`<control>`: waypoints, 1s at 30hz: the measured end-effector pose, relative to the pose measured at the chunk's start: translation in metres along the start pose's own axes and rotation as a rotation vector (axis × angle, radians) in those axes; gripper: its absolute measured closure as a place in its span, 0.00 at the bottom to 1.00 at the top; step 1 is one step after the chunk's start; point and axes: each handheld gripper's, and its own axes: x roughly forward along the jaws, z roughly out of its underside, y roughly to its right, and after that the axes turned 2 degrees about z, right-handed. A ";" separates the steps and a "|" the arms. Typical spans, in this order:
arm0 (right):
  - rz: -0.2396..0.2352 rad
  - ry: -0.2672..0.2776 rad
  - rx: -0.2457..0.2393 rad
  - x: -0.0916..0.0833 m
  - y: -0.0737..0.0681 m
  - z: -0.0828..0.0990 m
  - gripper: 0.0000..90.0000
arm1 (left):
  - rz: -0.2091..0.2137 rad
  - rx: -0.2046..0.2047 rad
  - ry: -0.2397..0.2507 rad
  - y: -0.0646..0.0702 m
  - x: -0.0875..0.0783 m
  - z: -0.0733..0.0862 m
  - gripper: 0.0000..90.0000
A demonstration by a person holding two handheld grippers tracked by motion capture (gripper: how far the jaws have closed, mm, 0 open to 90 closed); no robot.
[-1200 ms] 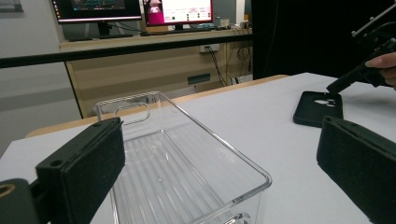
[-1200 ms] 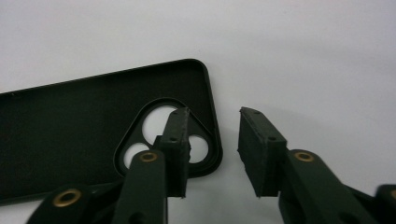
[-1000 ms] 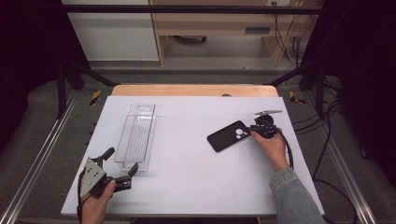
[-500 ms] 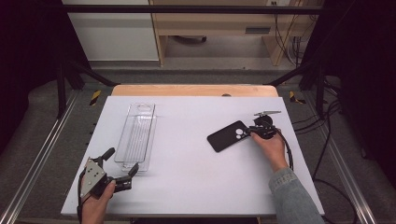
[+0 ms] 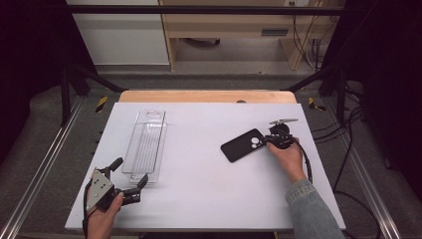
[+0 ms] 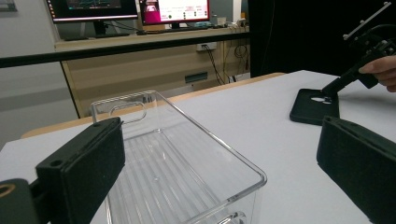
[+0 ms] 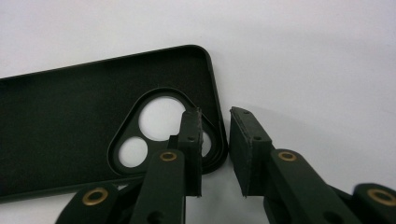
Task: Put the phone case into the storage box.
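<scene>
A black phone case [image 5: 244, 146] [image 7: 70, 116] lies inner side up on the white table, right of centre. My right gripper [image 5: 267, 141] [image 7: 215, 114] straddles its rim by the camera cut-out, one jaw inside the case and one outside. The jaws have just been closing, with a small gap still around the rim. A clear plastic tray [image 5: 147, 144] [image 6: 210, 135] lies empty at the left. My left gripper [image 5: 132, 170] [image 6: 219, 126] stands open at the tray's near end, with nothing held. The left gripper view also shows the case [image 6: 314, 108] and the right gripper [image 6: 329, 91].
The white table top [image 5: 199, 199] has a wooden strip [image 5: 199, 96] along its back edge. Cables [image 5: 348, 149] trail over the floor to the right. A metal rail [image 5: 45, 164] runs along the left side.
</scene>
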 end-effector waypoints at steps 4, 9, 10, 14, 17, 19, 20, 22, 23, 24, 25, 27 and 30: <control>0.020 -0.004 -0.021 0.000 -0.003 0.000 0.86 | 0.001 0.002 -0.004 0.000 0.000 0.000 0.01; 0.037 -0.003 -0.031 0.000 -0.004 0.000 0.88 | 0.001 0.002 -0.005 0.000 0.000 0.000 0.01; 0.041 -0.003 -0.033 0.000 -0.004 0.000 0.89 | 0.001 0.002 -0.006 0.000 0.000 0.000 0.01; 0.047 -0.003 -0.035 0.000 -0.005 0.000 0.90 | 0.003 0.004 -0.007 0.000 0.000 0.000 0.01; 0.049 -0.003 -0.038 0.000 -0.005 0.000 0.91 | 0.002 0.003 -0.007 0.000 0.000 0.000 0.01; 0.049 -0.003 -0.036 0.000 -0.004 0.000 0.92 | 0.002 0.003 -0.006 0.000 0.000 0.000 0.01; 0.047 -0.003 -0.036 0.000 -0.004 0.000 0.92 | 0.003 0.004 -0.007 0.000 0.000 0.000 0.01; 0.045 -0.002 -0.032 0.000 -0.004 0.000 0.92 | 0.003 0.005 -0.008 0.000 0.001 0.000 0.01; 0.042 -0.002 -0.031 0.000 -0.003 0.000 0.92 | 0.003 0.005 -0.008 0.000 0.001 0.000 0.01; 0.040 -0.002 -0.029 0.000 -0.003 0.000 0.93 | 0.003 0.005 -0.008 0.000 0.001 0.000 0.01; 0.038 -0.004 -0.025 0.000 -0.003 0.000 0.93 | 0.003 0.006 -0.008 0.000 0.001 0.000 0.01; 0.034 -0.005 -0.027 -0.001 -0.003 0.000 0.93 | 0.003 0.006 -0.008 0.000 0.001 0.000 0.01; 0.027 -0.003 -0.040 -0.002 -0.002 0.000 0.94 | 0.004 0.006 -0.008 0.000 0.001 0.000 0.01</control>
